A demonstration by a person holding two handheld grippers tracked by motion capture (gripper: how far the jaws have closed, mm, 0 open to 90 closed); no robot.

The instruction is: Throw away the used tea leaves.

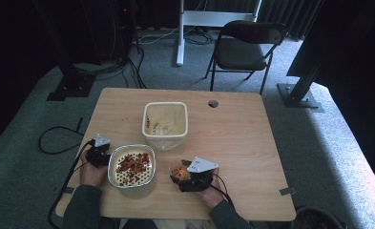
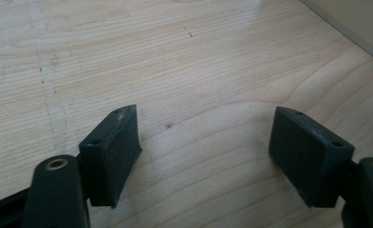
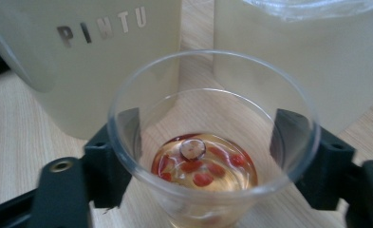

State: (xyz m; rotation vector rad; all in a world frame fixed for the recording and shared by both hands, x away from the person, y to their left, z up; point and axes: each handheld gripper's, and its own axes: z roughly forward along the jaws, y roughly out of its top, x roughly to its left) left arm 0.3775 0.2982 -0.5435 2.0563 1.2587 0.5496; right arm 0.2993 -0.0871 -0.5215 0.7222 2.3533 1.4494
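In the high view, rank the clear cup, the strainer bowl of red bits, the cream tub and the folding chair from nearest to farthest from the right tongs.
1. Clear cup, between the right tongs jaws.
2. Strainer bowl, to their left.
3. Cream tub, beyond, mid-table.
4. Folding chair, on the floor past the table's far edge.

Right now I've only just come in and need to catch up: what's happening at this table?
A person works with two grippers. The right gripper has its fingers around a clear cup with a little liquid and red bits in it, in front of the cream bin. The left gripper sits open over bare table, beside the strainer bowl of reddish pieces.
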